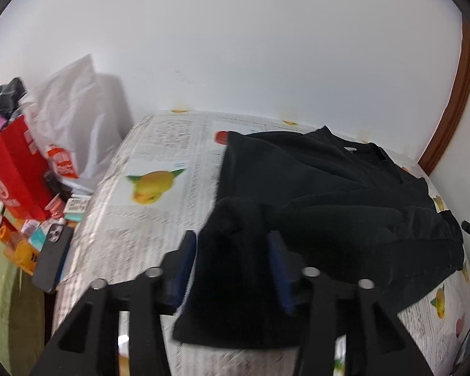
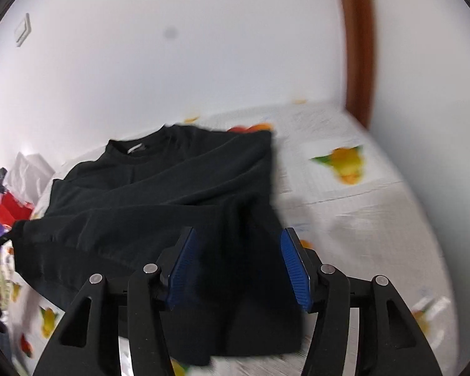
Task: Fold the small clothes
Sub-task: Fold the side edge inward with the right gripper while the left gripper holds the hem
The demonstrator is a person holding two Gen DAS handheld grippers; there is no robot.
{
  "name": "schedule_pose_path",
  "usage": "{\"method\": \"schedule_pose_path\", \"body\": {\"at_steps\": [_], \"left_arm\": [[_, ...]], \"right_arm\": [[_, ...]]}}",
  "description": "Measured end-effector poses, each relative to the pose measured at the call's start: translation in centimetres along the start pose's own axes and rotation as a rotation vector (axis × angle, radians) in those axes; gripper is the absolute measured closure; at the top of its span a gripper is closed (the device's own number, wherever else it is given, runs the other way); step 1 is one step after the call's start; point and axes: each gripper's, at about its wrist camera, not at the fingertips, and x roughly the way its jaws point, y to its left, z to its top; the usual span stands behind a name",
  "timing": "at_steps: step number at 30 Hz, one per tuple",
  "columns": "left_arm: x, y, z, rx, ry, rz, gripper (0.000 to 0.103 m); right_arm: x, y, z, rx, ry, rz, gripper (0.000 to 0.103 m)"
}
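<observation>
A black long-sleeved sweatshirt [image 1: 329, 181] lies on the table, partly folded, its collar toward the wall. In the left wrist view my left gripper [image 1: 232, 250] stands open at the near left hem, with a fold of black fabric between the blue pads [image 1: 185, 263] but not pinched. The right wrist view shows the same sweatshirt [image 2: 159, 188] with a sleeve laid across the body. My right gripper [image 2: 238, 250] is open over the near right hem, and its pads [image 2: 294, 269] stand clear of the cloth.
A white tablecloth printed with fruit [image 1: 147, 219] covers the table against a white wall. Left of the table sit a red bag [image 1: 12, 169], a white plastic bag [image 1: 75, 119] and a dark phone [image 1: 51, 257]. A brown door frame [image 2: 357, 47] rises at the right.
</observation>
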Motion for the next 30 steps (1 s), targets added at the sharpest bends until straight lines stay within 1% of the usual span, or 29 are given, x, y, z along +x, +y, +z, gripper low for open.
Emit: {"method": "schedule_pose_path", "body": {"at_steps": [3,5,8,9,10,12,14,17,18,19,20,21,23,24,26,28,30], "left_arm": [[-0.7,2.0,-1.6,-0.036,0.023,-0.001,0.056],[-0.4,3.2,-2.9,-0.063,0.055,-0.023,0.056],[0.4,4.5,-4.4,-0.110,0.093,-0.055,0.056],[0.8,4.8,-4.7,-0.121,0.107,-0.080,0.056],[1.2,5.0,-5.0,-0.130,0.120,-0.108,0.056],[1.7,5.2,-5.2,-0.144,0.131,-0.139,0.056],[2.5,4.9,-5.2,-0.139,0.154,-0.152,0.056],[3.5,4.3,-5.2,-0.124,0.166,-0.147,0.056],[3.8,4.2,-5.3,-0.128,0.162,-0.147,0.056],[3.9,4.2,-5.4,-0.137,0.156,-0.148,0.056],[3.9,4.2,-5.5,-0.146,0.150,-0.146,0.059],[3.8,4.2,-5.5,-0.143,0.149,-0.147,0.072],[3.6,4.1,-5.7,-0.138,0.162,-0.173,0.085],[3.3,4.1,-5.8,-0.135,0.152,-0.179,0.087],[2.4,3.9,-6.0,-0.106,0.131,-0.172,0.089],[1.1,4.1,-6.3,-0.097,0.116,-0.178,0.089],[-0.2,4.5,-7.2,-0.101,0.122,-0.191,0.089]], "right_arm": [[-0.3,-2.0,-1.6,0.055,0.049,0.004,0.048],[0.2,-2.7,-2.8,0.081,0.088,0.011,0.048],[0.9,-3.0,-4.6,0.119,0.112,0.073,0.048],[1.3,-2.9,-5.0,0.121,0.114,0.100,0.048],[1.9,-2.7,-5.3,0.117,0.120,0.103,0.048],[2.7,-2.4,-5.5,0.123,0.131,0.093,0.048],[2.9,-2.0,-5.3,0.109,0.116,0.085,0.048],[3.4,-1.6,-5.0,0.100,0.125,0.079,0.050],[3.4,-1.5,-5.0,0.095,0.130,0.099,0.059],[3.2,-1.4,-5.2,0.092,0.135,0.119,0.073],[3.1,-1.2,-5.2,0.087,0.130,0.117,0.076],[2.8,-0.9,-5.3,0.070,0.120,0.107,0.080],[2.4,-0.6,-5.4,0.053,0.112,0.096,0.082],[2.1,-0.5,-5.5,0.054,0.109,0.095,0.083],[1.4,-0.5,-5.9,0.053,0.101,0.105,0.084],[0.5,-0.6,-6.4,0.053,0.105,0.117,0.084],[-0.4,-0.5,-7.0,0.045,0.111,0.121,0.084]]}}
